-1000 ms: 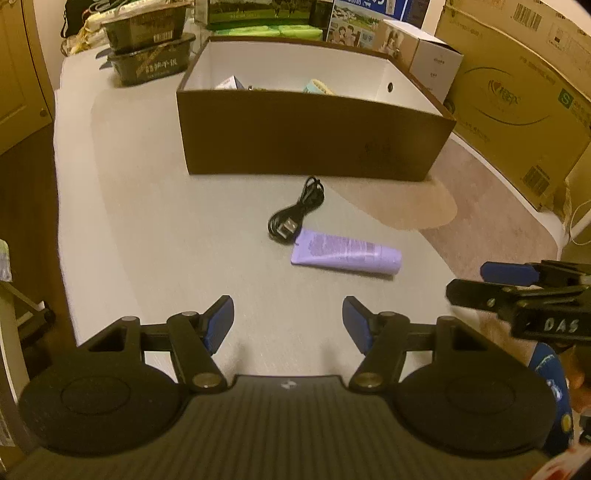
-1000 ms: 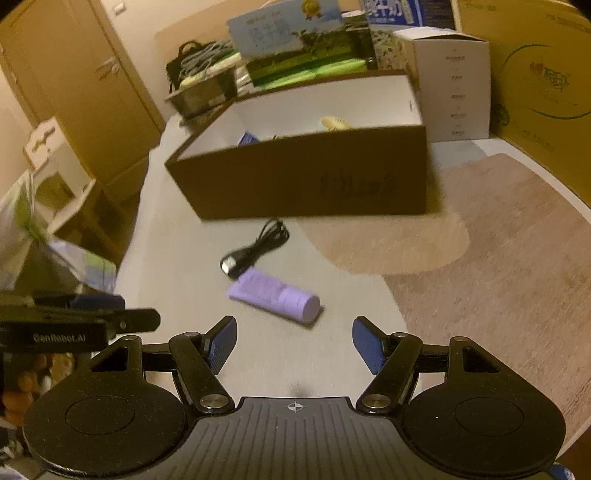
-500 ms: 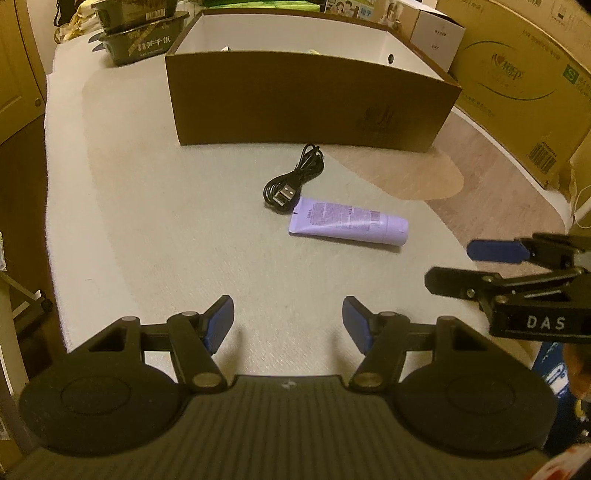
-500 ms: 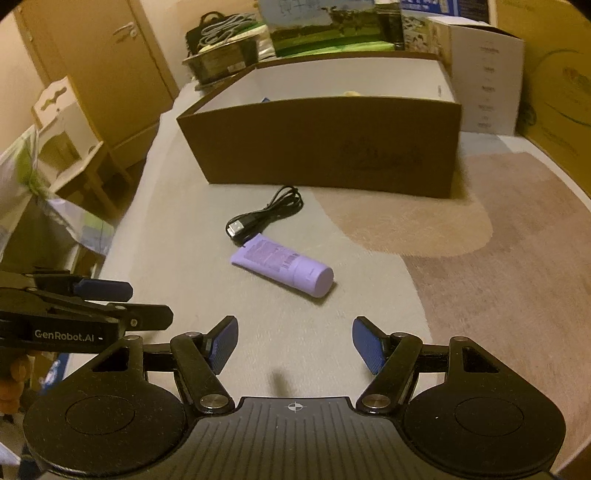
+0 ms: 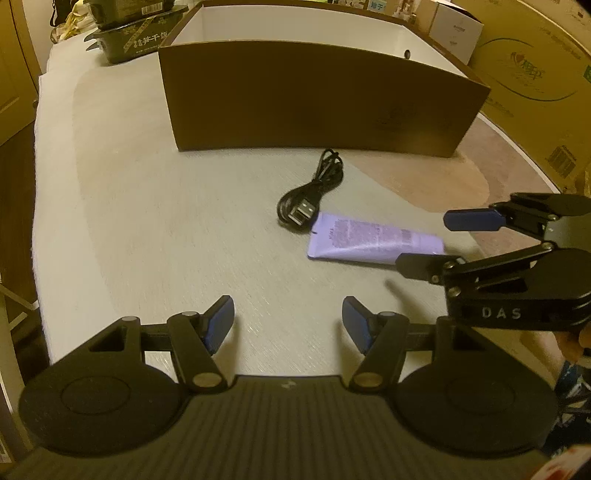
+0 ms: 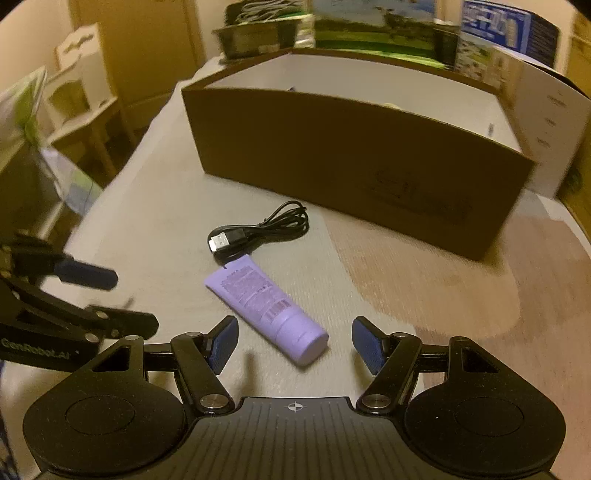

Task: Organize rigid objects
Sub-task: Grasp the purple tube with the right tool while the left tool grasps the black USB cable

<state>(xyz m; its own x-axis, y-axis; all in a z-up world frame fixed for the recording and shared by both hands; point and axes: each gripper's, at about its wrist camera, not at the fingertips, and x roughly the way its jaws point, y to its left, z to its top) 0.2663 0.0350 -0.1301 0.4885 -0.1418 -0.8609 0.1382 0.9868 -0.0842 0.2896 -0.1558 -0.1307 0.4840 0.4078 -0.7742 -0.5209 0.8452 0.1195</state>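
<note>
A purple tube [image 5: 365, 240] [image 6: 266, 299] lies on the pale table mat, its flat end touching a coiled black USB cable [image 5: 310, 195] [image 6: 258, 232]. Behind them stands a brown cardboard box [image 5: 317, 99] [image 6: 351, 155] with a white inside; its contents are mostly hidden. My right gripper [image 6: 293, 345] is open, and the tube's cap end lies just ahead between its blue pads, untouched. In the left wrist view that right gripper [image 5: 436, 240] comes in from the right beside the tube. My left gripper [image 5: 288, 325] is open over bare mat; in the right wrist view the left gripper [image 6: 122, 299] sits at the left.
Dark food trays [image 5: 133, 29] sit at the back left. Large cartons [image 5: 535, 74] and a small white box [image 5: 458, 26] line the back right. The table's left edge [image 5: 37, 221] drops to the floor, with a wooden stool [image 6: 77, 122] beyond.
Both grippers sank and moved closer to the tube and cable. The right gripper rolled level and its fingers now reach the tube's cap end. Neither gripper's opening changed.
</note>
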